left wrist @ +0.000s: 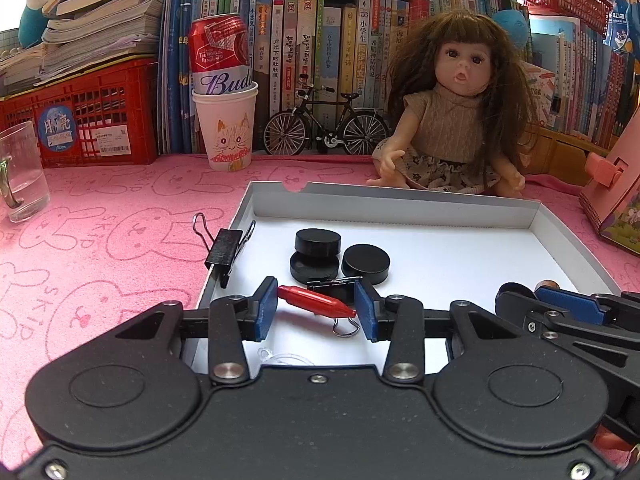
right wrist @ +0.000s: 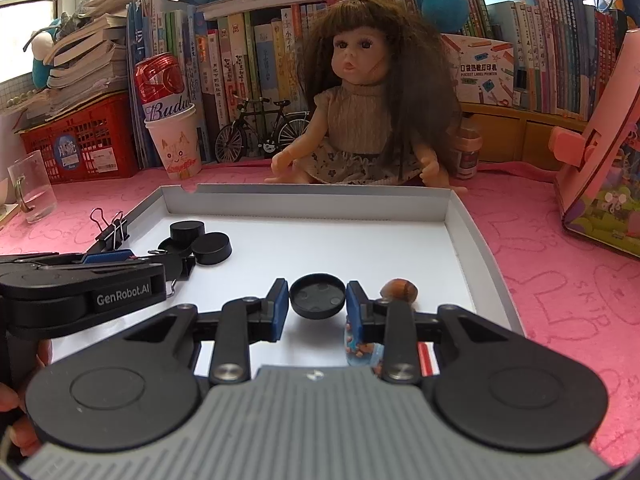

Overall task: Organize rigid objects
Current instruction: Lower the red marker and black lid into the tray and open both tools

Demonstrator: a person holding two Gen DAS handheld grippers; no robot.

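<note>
We are reading "Bud" on the red beer can (left wrist: 219, 54) from the left wrist view, and "Budw" on it from the right wrist view. We are reading "GenRobot.AI" in white on the side of the left gripper (right wrist: 120, 258). We are reading "POCKET LABEL PRINTER" on the white box (right wrist: 478, 68) on the shelf. We are making out "SKIP" among the rabbit outlines on the pink cloth (right wrist: 592, 312). The book spines (left wrist: 320, 48) are carrying Chinese titles, too small for us to copy.

We see our left claw (left wrist: 316, 307) as black plastic, blue pads, silver screws; our right claw (right wrist: 317, 307) adds a ribbed grey housing, perhaps rubber, and "GenRobot.AI" lettering.
</note>
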